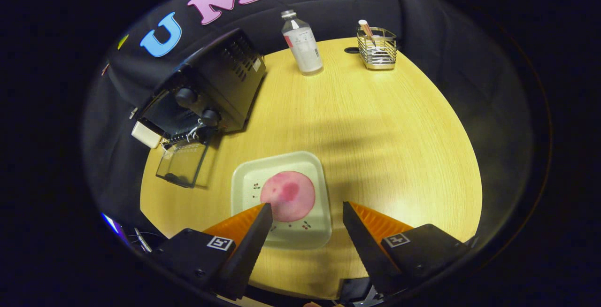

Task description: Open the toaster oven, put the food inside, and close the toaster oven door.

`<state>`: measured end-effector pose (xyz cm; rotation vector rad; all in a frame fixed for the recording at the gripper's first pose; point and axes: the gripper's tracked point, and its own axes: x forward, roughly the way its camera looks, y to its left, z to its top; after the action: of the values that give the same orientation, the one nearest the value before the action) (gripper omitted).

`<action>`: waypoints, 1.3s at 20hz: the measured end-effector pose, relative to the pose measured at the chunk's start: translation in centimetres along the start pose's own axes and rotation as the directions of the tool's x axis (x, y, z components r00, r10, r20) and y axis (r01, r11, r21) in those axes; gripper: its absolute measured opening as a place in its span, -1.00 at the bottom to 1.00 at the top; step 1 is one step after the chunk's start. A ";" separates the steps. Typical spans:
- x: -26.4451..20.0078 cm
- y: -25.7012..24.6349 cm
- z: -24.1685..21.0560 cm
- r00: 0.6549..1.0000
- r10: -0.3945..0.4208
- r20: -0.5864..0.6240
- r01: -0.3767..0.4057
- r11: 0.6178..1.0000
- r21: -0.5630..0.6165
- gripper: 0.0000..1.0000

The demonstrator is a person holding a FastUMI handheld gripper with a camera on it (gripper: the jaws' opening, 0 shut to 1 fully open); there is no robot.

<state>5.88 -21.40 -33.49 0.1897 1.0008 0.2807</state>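
Gripper view shows the gripper (307, 213) spread wide, holding nothing. The pink food (288, 195) sits on a plate (244, 180) just ahead, a bit nearer the left finger. The toaster oven (206, 91) stands farther off to the left, its door (181, 164) already down.

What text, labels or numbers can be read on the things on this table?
Bottle label: print too small to read.
Toaster oven knobs: no legible markings.
Tongs, open by the plate with the food: square coded markers, no words.
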 end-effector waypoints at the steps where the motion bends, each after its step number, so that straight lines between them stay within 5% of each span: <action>1: 0.4 -0.2 -0.5 1.000 -0.005 -0.012 0.004 1.000 -0.012 1.00; 10: 2.1 0.2 -2.7 0.999 -0.017 -0.049 0.014 0.998 -0.065 0.91; 13: 1.9 0.9 -3.4 0.999 -0.021 -0.044 0.017 0.996 -0.083 0.51; 15: 2.0 1.3 -3.5 0.998 -0.025 -0.051 0.021 0.997 -0.079 0.02; 17: 2.1 0.5 -3.5 0.996 -0.071 -0.047 0.066 0.993 -0.097 -0.03; 19: 2.0 0.5 -3.5 0.995 -0.087 -0.044 0.082 0.991 -0.104 -0.46; 26: 2.4 0.9 -3.3 0.998 -0.050 -0.048 0.049 0.998 -0.028 -0.78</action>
<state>4.12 -19.68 -36.93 0.1341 1.0479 0.2545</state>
